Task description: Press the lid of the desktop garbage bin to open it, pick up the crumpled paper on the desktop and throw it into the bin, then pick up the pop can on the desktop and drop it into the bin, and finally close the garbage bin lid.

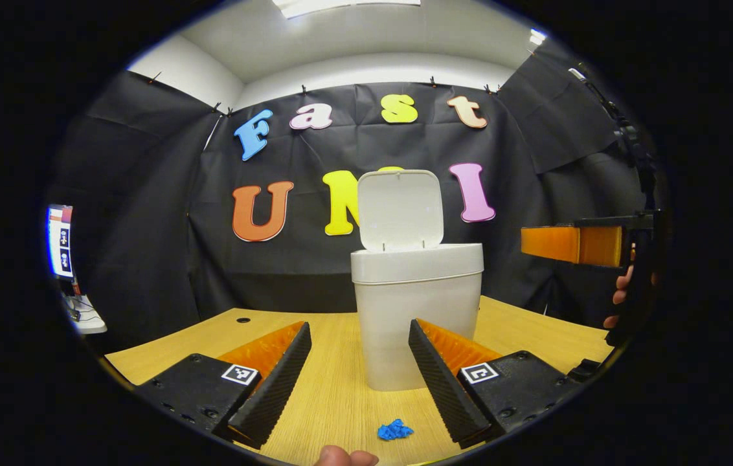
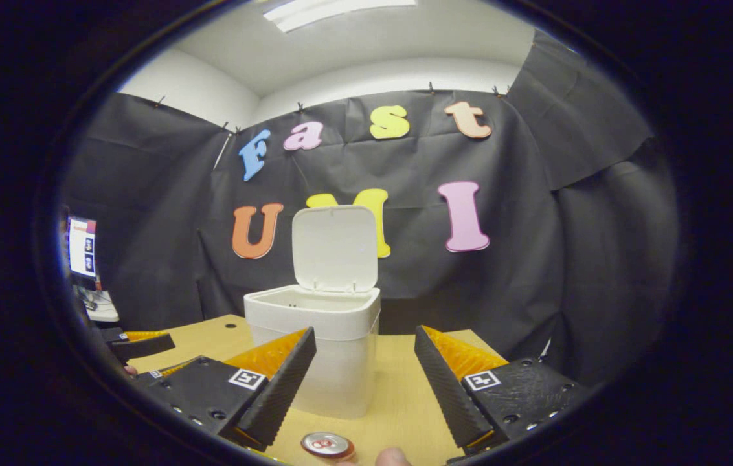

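Now, step: lid already up, so crumpled paper pickup judged next; nothing grasped yet.
Bin: white garbage bin (image 1: 415, 310) stood upright on the wooden desktop (image 1: 334, 388), far of both sets of fingers; lid (image 1: 399, 208) tilted up and back, mouth open.
Paper: blue crumpled paper (image 1: 395, 430) lay on the desktop near the bottom of the left gripper view, near side of the bin, apart from it.
Paper vs fingers: below and nearer than the left gripper (image 1: 360, 382) tips, slightly right of their midline; no contact.
Paper axis: small lump, slightly wider left-right; no clear pointing direction.
Left gripper state: jaws wide apart, nothing between them but the bin behind.
Nearer hand: left judged nearer the paper.
Can: pop can (image 2: 327, 444) sat upright, top rim facing up, long axis vertical, at the bottom of the right gripper view, near side of the bin.
Can vs fingers: below and near of the right gripper (image 2: 365, 382), left of midline.
Right gripper state: jaws spread wide, holding nothing.
Next move need: left fingers to drop down and back over the paper, judged.
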### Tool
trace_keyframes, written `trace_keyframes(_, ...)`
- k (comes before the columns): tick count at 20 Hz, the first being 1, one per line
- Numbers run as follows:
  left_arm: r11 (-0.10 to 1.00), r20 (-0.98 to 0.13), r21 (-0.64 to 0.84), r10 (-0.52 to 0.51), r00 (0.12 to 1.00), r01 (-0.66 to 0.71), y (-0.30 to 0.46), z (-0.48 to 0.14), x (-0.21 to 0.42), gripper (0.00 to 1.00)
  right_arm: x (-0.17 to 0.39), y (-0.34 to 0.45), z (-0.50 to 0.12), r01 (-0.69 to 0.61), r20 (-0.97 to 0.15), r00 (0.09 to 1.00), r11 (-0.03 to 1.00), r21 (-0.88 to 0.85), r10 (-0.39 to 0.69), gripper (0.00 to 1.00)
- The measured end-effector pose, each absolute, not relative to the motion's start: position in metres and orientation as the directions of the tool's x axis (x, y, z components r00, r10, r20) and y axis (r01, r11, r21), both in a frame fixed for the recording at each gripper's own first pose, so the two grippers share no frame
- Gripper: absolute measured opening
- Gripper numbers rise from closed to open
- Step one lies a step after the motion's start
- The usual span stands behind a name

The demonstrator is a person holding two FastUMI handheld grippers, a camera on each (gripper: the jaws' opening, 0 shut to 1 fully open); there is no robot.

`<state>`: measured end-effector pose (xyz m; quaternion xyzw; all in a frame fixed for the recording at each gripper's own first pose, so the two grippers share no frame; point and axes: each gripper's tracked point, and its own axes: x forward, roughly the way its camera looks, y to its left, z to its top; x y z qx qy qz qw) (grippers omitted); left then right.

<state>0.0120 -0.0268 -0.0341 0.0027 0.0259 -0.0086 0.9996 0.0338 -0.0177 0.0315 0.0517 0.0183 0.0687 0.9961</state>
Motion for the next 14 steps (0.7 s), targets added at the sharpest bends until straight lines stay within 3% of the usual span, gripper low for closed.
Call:
trace_keyframes(7,1.0,-0.121,0.01,-0.006,0.993,0.007,-0.037,-0.068,0.002,0.98,0.022,-0.029,-0.001,-0.154,-0.041,0.987,0.984,0.088,0.158,0.95)
trace_keyframes(14,0.998,-0.297,-0.052,-0.035,0.954,0.02,-0.062,-0.15,-0.018,0.98,0.015,-0.049,-0.033,-0.154,-0.087,0.983,0.984,0.09,0.162,0.93)
